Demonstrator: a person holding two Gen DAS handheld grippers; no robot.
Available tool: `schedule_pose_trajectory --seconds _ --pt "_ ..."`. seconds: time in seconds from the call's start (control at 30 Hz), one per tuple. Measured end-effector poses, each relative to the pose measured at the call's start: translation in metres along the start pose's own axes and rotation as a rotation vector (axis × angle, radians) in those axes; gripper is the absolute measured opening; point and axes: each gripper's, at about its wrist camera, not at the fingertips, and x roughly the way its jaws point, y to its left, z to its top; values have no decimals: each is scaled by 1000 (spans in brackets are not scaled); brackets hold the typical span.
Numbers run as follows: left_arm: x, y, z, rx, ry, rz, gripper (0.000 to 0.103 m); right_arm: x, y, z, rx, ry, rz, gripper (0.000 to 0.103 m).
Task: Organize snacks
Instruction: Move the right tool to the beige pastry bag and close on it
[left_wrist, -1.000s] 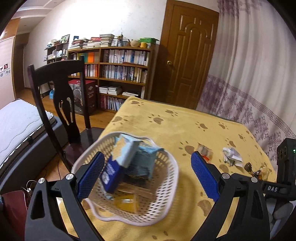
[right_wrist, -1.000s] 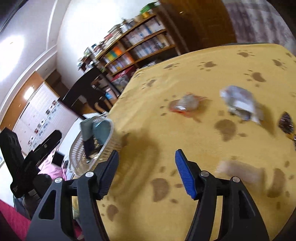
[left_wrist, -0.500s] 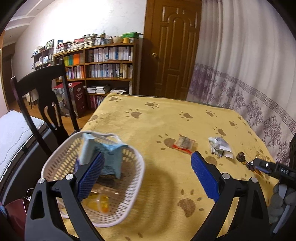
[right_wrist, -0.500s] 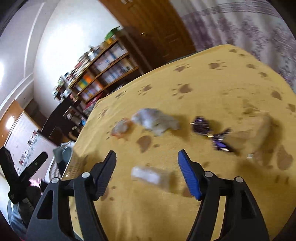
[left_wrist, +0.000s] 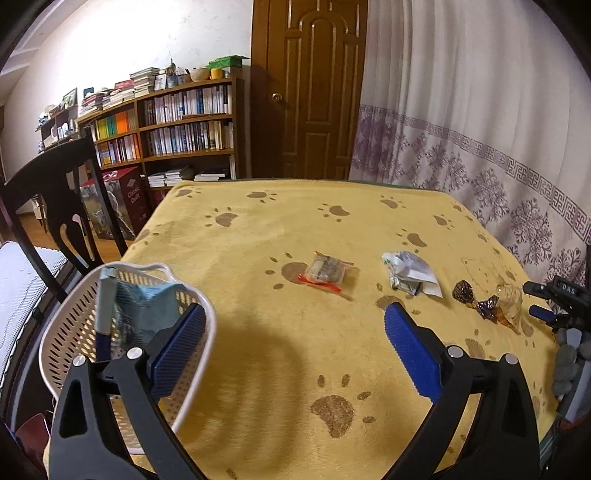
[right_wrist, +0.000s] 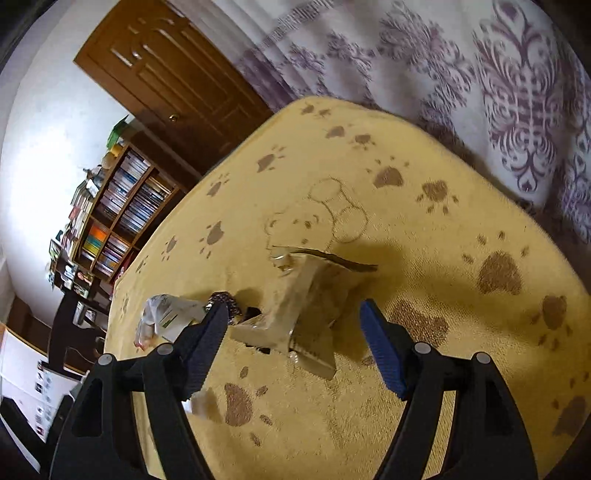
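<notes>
A white perforated basket (left_wrist: 70, 332) holding blue snack packets (left_wrist: 142, 310) stands at the table's near left corner. My left gripper (left_wrist: 291, 317) hovers open over the yellow paw-print tablecloth (left_wrist: 258, 240), with nothing between its fingers. Loose on the cloth lie a clear packet with a red edge (left_wrist: 327, 273), a crumpled white-green packet (left_wrist: 408, 271) and dark foil candies (left_wrist: 463, 291). My right gripper (right_wrist: 293, 308) is open, its fingers straddling a crinkled clear wrapper (right_wrist: 306, 295). Beside its left finger lie a dark foil candy (right_wrist: 225, 297) and the white-green packet (right_wrist: 166, 317).
A dark wooden chair (left_wrist: 55, 192) stands left of the table behind the basket. A bookshelf (left_wrist: 177, 129), a brown door (left_wrist: 310, 92) and a patterned curtain (left_wrist: 480, 129) lie beyond. The table's right edge runs close to the curtain. A small clear packet (right_wrist: 203, 402) lies near my right gripper's base.
My left gripper has swung right, off the basket and over the middle of the table. My right gripper has travelled right along the table and now straddles the clear wrapper.
</notes>
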Motion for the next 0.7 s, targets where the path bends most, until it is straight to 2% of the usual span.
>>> schedule_pose_trajectory --seconds 0.17,0.37,0.6,0.7 --pt "9 -5 -3 10 16 -6 99 27 -5 1 40 66 -4 74" --pt "16 -10 -4 15 27 -9 99 53 6 11 15 83 -37 76" --pt "25 -14 -6 22 45 -11 99 68 25 16 -133 46 -123 76" --pt "30 -17 -6 29 52 -11 99 72 35 10 -236 38 -177 74"
